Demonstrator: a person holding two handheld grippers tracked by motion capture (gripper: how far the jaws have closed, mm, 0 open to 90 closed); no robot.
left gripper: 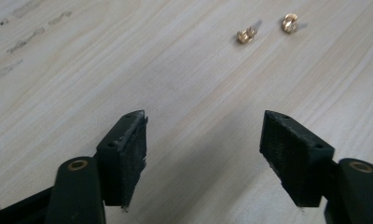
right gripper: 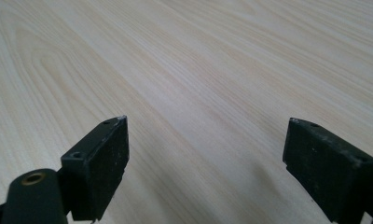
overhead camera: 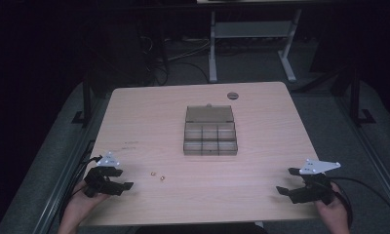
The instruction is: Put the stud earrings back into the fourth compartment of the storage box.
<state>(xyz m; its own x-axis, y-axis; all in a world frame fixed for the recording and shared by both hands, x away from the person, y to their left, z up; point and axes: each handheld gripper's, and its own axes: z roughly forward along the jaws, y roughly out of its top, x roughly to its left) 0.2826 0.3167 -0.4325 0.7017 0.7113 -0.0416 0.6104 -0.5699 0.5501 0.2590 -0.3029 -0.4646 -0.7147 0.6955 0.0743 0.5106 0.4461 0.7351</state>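
Observation:
Two small gold-coloured metal pieces (overhead camera: 153,172) (overhead camera: 162,178) lie on the wooden table (overhead camera: 149,122) near its front left; in the left gripper view they are at the top right (left gripper: 245,35) (left gripper: 290,22). My left gripper (overhead camera: 124,178) (left gripper: 204,140) rests at the front left edge, open, with nothing between its jaws, a short way left of the gold pieces. My right gripper (overhead camera: 287,180) (right gripper: 207,144) sits at the front right edge, open and empty over bare wood. A dark translucent compartment box (overhead camera: 210,130) stands at the table's middle with its lid open.
A round dark grommet (overhead camera: 232,95) is set in the table's far edge. Behind the table are the white legs of another desk (overhead camera: 212,48) and cables on the floor. Dark pencil-like marks (left gripper: 26,37) streak the wood near the left gripper.

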